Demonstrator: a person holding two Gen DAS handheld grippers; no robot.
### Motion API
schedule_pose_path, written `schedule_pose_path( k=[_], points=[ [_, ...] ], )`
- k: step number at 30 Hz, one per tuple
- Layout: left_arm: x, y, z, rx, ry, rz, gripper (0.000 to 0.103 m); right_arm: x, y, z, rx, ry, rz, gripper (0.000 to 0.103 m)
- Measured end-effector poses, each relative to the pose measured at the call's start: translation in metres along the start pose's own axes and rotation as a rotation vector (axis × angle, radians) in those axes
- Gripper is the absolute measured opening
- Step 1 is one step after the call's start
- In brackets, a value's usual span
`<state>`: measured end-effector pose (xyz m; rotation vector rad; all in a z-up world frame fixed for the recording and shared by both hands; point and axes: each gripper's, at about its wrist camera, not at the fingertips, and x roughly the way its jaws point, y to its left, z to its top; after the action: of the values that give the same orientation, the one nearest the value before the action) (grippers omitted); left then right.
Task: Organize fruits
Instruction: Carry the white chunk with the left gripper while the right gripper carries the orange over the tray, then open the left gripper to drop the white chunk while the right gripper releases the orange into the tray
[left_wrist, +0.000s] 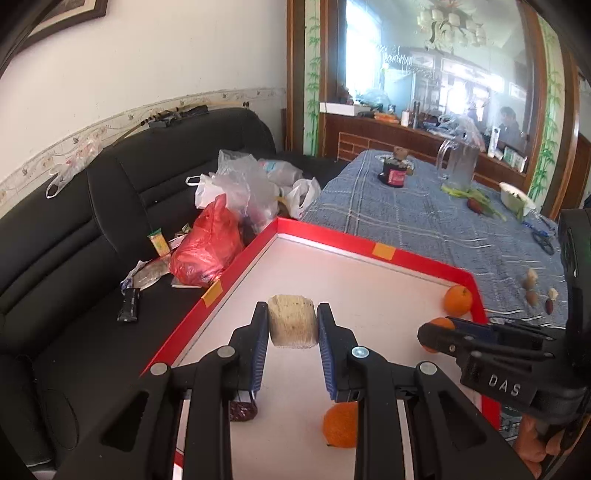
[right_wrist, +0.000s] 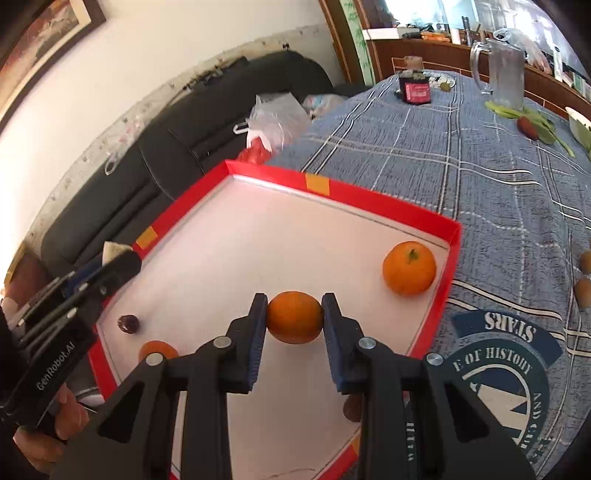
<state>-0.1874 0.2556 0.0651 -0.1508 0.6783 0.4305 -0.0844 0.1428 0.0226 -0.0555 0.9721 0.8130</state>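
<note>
Left gripper (left_wrist: 292, 325): clenching a pale, tan, drum-shaped piece (left_wrist: 292, 320) between its two blue-padded fingers, holding it above the tray floor near the left wall.
Pale piece, orientation: its flat round face is pointing up and slightly away from the camera; the short axis is running roughly vertical, and the pads are pressing on its curved sides.
Right gripper (right_wrist: 294, 322): grasping an orange (right_wrist: 294, 322), pads pressing on its left and right sides, lifting it clear over the middle of the tray.
Held orange, orientation: slightly flattened, its wider axis lying across from pad to pad; the stem end is not showing.
Tray (right_wrist: 380, 199): a shallow red-walled box with a white floor, sitting on the blue plaid tablecloth (right_wrist: 480, 166), with orange tape patches on two walls.
Tray contents: a second orange (right_wrist: 409, 267) is resting in the far right corner, stem and leaf facing up; a third orange (left_wrist: 341, 424) is lying near the front, partly hidden by the fingers; a small dark red fruit (right_wrist: 128, 324) is sitting by the left wall.
Outside the tray: small brown fruits (right_wrist: 584, 280) are lying on the cloth to the right; a glass pitcher (right_wrist: 504, 74) and a dark jar (right_wrist: 415, 86) are standing at the far end.
Sofa (left_wrist: 92, 221): black, carrying plastic bags (left_wrist: 236, 206).
</note>
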Motion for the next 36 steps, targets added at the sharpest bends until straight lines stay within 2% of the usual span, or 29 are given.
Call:
schedule_pose_path(
  k=[4, 11, 12, 13, 15, 17, 19, 22, 27, 36],
  points=[
    [0.009, 0.003, -0.004, -0.001, 0.056, -0.005, 0.025, 0.007, 0.008, 0.000, -0.033, 0.025, -0.036, 0.032],
    [0.020, 0.004, -0.011, 0.014, 0.119, 0.003, 0.026, 0.008, 0.007, 0.004, -0.027, 0.049, -0.021, 0.034],
    [0.021, 0.003, -0.012, 0.016, 0.125, 0.003, 0.031, 0.009, 0.007, 0.004, -0.024, 0.055, -0.016, 0.034],
    [0.021, 0.003, -0.012, 0.017, 0.130, 0.006, 0.043, 0.009, 0.006, 0.004, -0.022, 0.061, -0.011, 0.035],
    [0.018, 0.003, -0.013, 0.012, 0.129, 0.018, 0.055, 0.006, 0.005, 0.004, -0.016, 0.051, 0.001, 0.036],
    [0.012, 0.002, -0.013, 0.008, 0.115, 0.021, 0.060, -0.003, 0.001, 0.005, -0.008, 0.027, 0.035, 0.044],
    [0.008, -0.001, -0.011, 0.004, 0.102, 0.021, 0.070, -0.017, -0.005, 0.005, 0.016, -0.025, 0.058, 0.046],
    [-0.003, -0.008, -0.008, -0.001, 0.075, -0.004, 0.073, -0.045, -0.016, 0.003, 0.030, -0.109, 0.072, 0.048],
    [-0.018, -0.037, -0.008, 0.054, 0.059, -0.066, 0.076, -0.088, -0.054, -0.007, 0.084, -0.194, 0.033, 0.049],
    [-0.042, -0.097, -0.012, 0.202, 0.026, -0.139, 0.076, -0.165, -0.171, -0.043, 0.284, -0.273, -0.118, 0.049]
  ],
)
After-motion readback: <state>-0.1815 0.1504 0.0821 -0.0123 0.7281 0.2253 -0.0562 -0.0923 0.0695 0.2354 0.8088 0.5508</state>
